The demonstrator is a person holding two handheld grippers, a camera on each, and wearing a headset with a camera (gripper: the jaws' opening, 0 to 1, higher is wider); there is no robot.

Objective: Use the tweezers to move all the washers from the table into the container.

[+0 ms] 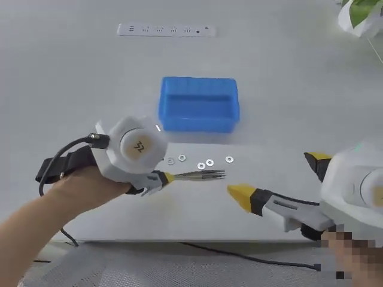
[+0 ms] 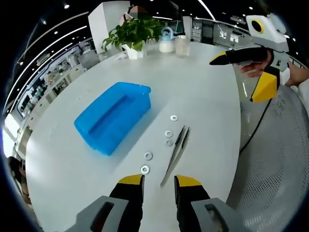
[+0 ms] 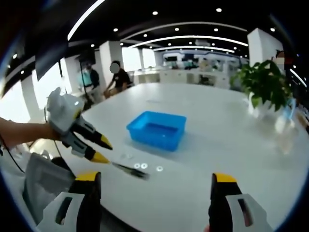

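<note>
My left gripper [image 2: 159, 181] is nearest, held at the near side of the white table [image 1: 287, 89] with its yellow-tipped jaws parted. The rear end of the tweezers [image 2: 175, 152] lies in the gap between them, and neither jaw visibly presses it. The tweezers rest flat on the table, with their tips pointing away from this gripper.

My right gripper [image 1: 279, 176] is held off to the right over the table's near edge. Its jaws are spread wide and hold nothing.

Just beside the tweezers, on the side toward the container, five washers [image 2: 148, 155] lie in a loose row on the table. Two in the middle sit close together and the rest lie apart.

Beyond the row stands the blue container [image 1: 197, 124], open-topped, and all five washers are outside it.

Farther back a white power strip [image 1: 166, 30] lies on the table. In the left gripper view a potted plant [image 2: 135, 31] stands at the table's far edge.
</note>
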